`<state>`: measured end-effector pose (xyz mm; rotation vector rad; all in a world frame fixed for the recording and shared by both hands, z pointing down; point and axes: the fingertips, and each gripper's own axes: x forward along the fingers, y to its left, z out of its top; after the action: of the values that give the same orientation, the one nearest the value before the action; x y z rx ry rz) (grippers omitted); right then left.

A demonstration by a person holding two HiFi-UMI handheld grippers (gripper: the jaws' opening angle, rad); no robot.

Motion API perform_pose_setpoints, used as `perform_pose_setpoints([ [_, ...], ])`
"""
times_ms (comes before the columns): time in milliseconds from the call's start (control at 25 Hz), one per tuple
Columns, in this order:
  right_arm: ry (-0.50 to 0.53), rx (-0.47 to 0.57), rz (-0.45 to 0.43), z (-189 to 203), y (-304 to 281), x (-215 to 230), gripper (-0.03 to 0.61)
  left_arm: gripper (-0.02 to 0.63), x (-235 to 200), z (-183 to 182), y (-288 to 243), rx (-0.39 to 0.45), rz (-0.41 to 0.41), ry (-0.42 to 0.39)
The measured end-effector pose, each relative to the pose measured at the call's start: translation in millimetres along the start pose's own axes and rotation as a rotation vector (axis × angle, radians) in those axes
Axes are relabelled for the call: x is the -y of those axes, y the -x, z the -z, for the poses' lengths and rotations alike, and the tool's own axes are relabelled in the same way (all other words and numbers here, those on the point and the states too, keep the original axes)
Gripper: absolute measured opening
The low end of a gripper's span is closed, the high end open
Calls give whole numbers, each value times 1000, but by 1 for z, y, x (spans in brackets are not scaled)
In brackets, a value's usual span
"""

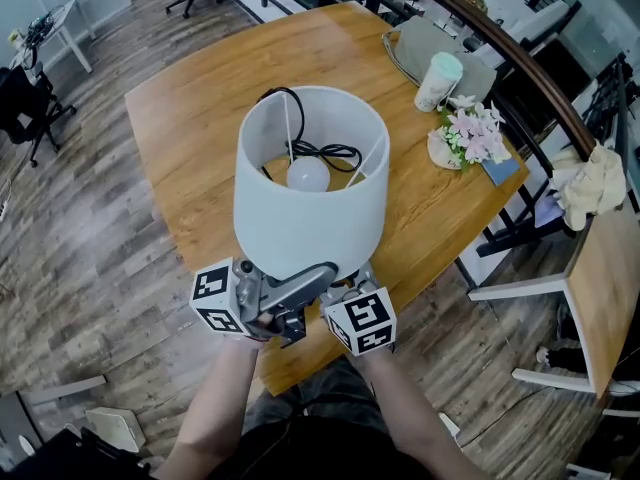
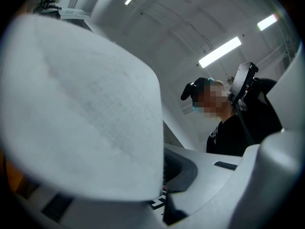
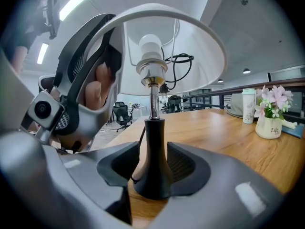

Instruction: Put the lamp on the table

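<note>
The lamp's white shade [image 1: 310, 203] stands upright over the near part of the wooden table [image 1: 200, 98], with its bulb [image 1: 308, 175] and black cord [image 1: 325, 151] showing inside. In the right gripper view the black lamp base [image 3: 151, 147] appears to rest on the table top [image 3: 228, 137]. My right gripper [image 3: 152, 175] is shut on that base, a dark pad on each side. My left gripper [image 1: 305, 286] sits against the shade's lower edge. The shade [image 2: 81, 109] fills the left gripper view and hides one jaw tip of the left gripper [image 2: 164, 194].
A pale cup [image 1: 438, 80] and a vase of pink flowers [image 1: 470, 133] stand at the table's far right corner, beside a grey bag [image 1: 420, 43]. A white chair [image 1: 540, 298] and a second table [image 1: 605, 288] are to the right. The table's front edge lies just under my grippers.
</note>
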<state>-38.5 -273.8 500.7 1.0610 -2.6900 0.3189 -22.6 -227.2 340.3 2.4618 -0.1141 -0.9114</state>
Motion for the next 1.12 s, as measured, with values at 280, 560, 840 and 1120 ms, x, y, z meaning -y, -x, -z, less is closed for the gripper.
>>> perform_pose_setpoints([
  [280,-1,-4,13,5,11,-3,177,18,9,15,2,-17,11,7],
  [560,-8,-10,34,12,21,-4,176,26,15,30,6,-37,15,24],
  [840,-14,-8,49,15,28,-3,176,29,16,34,7,-41,19,29],
  [1120,-24,-11,67,19,35,-1,176,51,18,38,10,-41,22,13],
])
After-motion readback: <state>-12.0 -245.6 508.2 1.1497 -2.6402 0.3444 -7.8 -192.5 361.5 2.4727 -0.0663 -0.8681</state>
